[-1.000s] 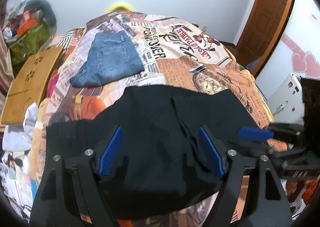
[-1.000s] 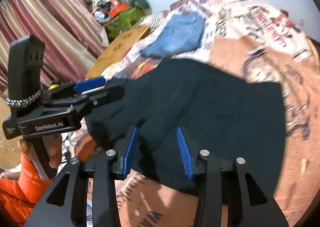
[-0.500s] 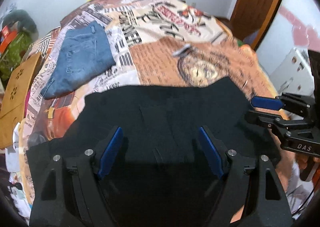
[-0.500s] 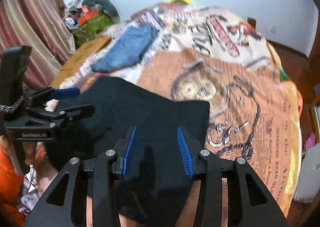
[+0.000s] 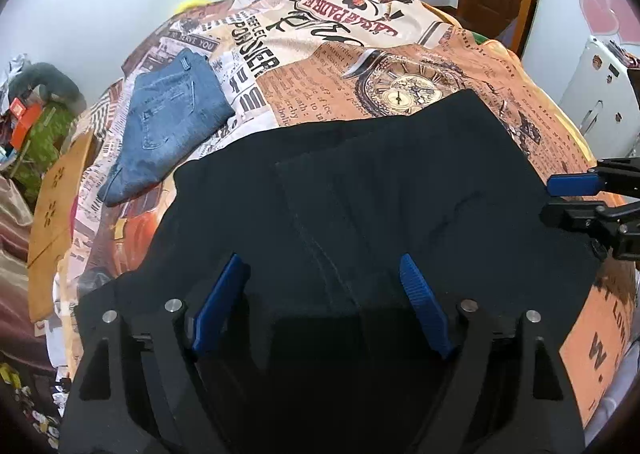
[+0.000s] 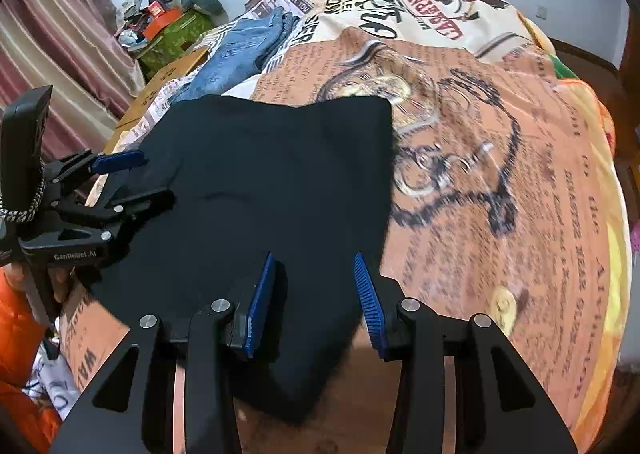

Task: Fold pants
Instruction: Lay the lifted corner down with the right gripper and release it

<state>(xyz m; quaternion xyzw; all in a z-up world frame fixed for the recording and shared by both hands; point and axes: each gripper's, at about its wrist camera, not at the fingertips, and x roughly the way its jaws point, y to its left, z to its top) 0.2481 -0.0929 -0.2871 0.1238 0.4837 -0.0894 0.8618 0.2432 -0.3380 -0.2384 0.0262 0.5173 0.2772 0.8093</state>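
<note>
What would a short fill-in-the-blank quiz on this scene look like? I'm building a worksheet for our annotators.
1. The pants spread in front of both grippers are ____ in colour.
2. The folded jeans beyond them are ____ in colour.
3. The left gripper has its jaws ____, with cloth below them.
4. The bedspread shows a printed pocket ____ near the pants' far edge.

Missing words: black; blue; open; watch

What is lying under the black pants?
The black pants lie on the printed bedspread, visible all around them. Whatever sits under the fabric itself is covered.
</note>
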